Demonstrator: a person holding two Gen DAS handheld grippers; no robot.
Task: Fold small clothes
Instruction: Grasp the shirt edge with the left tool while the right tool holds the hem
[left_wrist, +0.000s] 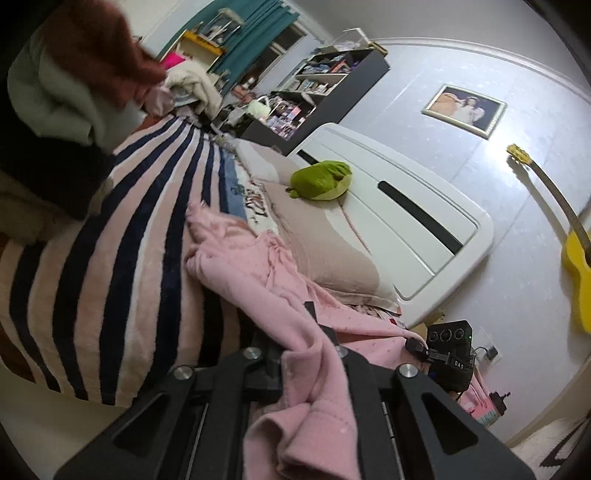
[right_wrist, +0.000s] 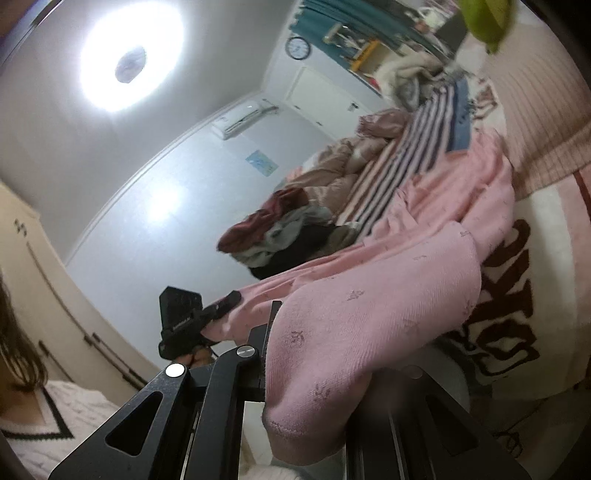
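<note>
Here we hold one pink garment between our two grippers, off the bed on our side and trailing onto the striped blanket ahead. The left gripper is clenched on one edge of it, cloth bunching over the jaws and spilling toward the camera. The right gripper is likewise clamped on another edge, the knit draping over its right side.

We judge the fabric light, soft and limp: it sags between the grips and will not keep a crease unaided, so it wants holding at corners or hems, pulled taut, not by the middle.

Counting: one garment in hand, two grippers, one heap of other clothes well ahead of the right gripper, one green plush toy ahead of the left.
</note>
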